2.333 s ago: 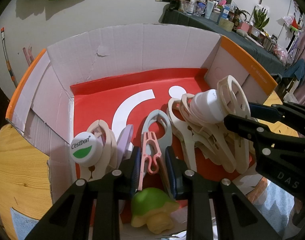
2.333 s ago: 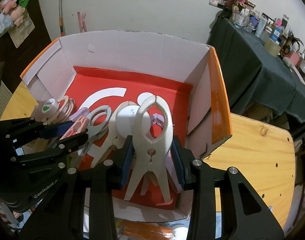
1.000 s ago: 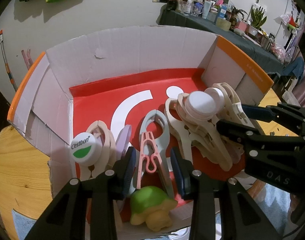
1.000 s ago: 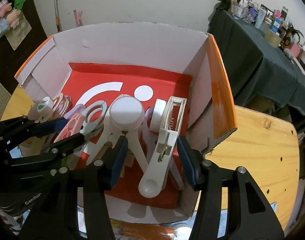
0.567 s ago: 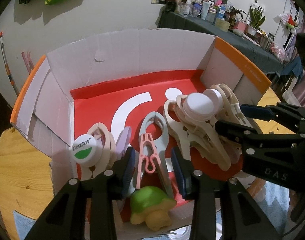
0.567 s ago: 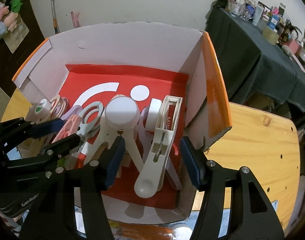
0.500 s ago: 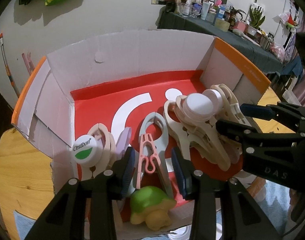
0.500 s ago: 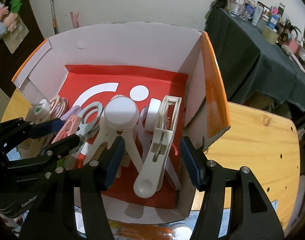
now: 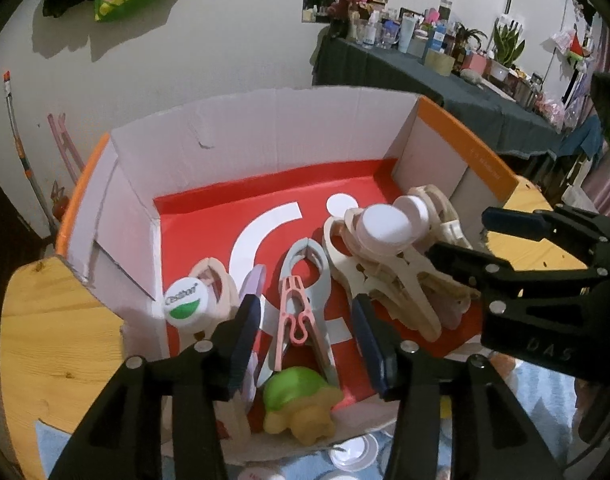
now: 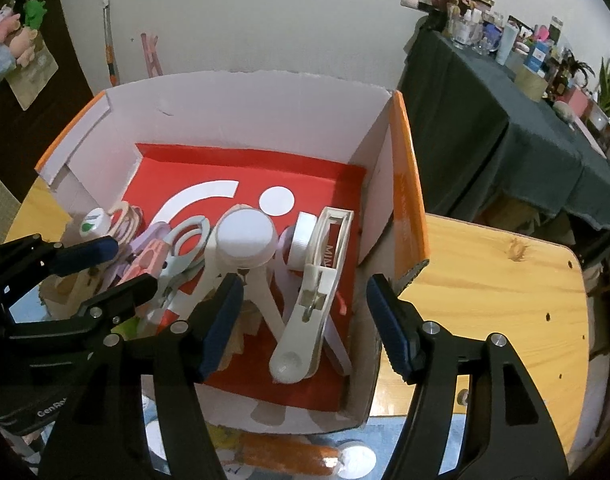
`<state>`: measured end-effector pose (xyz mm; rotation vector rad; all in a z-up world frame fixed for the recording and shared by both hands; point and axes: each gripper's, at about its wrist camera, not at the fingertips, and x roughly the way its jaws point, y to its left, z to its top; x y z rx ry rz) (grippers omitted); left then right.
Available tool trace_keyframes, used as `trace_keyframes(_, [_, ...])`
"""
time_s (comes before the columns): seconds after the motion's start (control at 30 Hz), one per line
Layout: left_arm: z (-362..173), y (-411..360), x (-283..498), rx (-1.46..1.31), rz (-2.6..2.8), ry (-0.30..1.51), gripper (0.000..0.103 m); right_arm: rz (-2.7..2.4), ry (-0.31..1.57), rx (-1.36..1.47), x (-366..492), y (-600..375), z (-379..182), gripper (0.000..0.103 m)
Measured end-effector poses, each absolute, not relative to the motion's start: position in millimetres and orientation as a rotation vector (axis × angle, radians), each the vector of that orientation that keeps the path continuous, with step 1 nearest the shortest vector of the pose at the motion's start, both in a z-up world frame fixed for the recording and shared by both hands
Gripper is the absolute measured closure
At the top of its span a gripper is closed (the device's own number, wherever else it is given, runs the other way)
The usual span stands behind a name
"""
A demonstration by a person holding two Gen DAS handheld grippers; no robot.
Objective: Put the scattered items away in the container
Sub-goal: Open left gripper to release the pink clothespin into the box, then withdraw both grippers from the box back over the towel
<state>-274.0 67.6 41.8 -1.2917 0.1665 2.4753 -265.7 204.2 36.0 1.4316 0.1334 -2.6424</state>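
Both grippers over cardboard box [image 10: 401, 184], jaws spread, empty. Right gripper [image 10: 301, 320] nearer orange item [image 10: 285, 456], lying crosswise below box front wall; left gripper [image 9: 305, 334] farther.

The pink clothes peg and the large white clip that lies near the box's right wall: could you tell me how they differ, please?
The pink clothes peg is slim and rests on a grey clip; the large white clip is far bulkier and lies on its side. Both sit inside the cardboard box, released.

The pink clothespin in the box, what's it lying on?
The pink clothespin rests on a larger grey clip, itself on the cardboard box floor. The grey clip's middle is covered.
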Motion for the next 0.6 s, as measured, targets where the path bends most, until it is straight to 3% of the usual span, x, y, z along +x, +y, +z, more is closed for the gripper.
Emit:
trace_keyframes(0.07, [49, 66, -270, -1.273, 2.483, 0.161, 0.047, -2.65, 0.136, 1.411, -262, 203, 41, 0.033])
trace_keyframes(0.33, [75, 57, -250, -1.207, 2.51, 0.158, 0.042, -2.671, 0.13, 1.346, -245, 199, 62, 0.033])
trace_keyframes(0.6, [101, 46, -217, -1.135, 2.538, 0.176, 0.03, -2.699, 0.095, 1.269, -215, 199, 85, 0.03])
